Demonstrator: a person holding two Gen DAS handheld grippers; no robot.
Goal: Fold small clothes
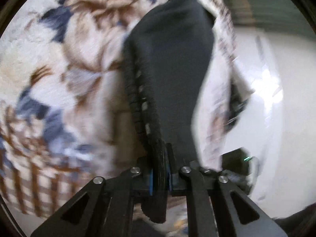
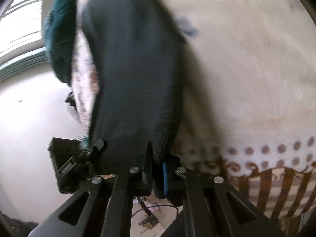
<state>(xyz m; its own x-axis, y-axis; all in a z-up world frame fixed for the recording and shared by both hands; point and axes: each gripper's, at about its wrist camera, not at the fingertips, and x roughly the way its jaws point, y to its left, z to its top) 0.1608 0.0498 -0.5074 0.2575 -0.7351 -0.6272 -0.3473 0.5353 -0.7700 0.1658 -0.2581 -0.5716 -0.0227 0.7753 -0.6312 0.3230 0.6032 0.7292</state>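
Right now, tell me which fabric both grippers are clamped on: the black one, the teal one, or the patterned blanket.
The black garment: it runs into the left gripper and right gripper. The teal cloth and patterned blanket lie beyond, ungripped.

- Left wrist view: looks along left gripper (image 1: 161, 174), very close to dark garment (image 1: 169, 63).
- Right wrist view: the same along right gripper (image 2: 158, 174).
- Shared: garment, patterned blanket (image 1: 65, 63), pale floor (image 1: 280, 118).

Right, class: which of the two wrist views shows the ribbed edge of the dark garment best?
The left wrist view. There the dark garment shows its ribbed edge running down into the left tongs, shut on it. In the right wrist view the garment is a blurred dark mass, held in the right tongs, and no ribbing can be made out.
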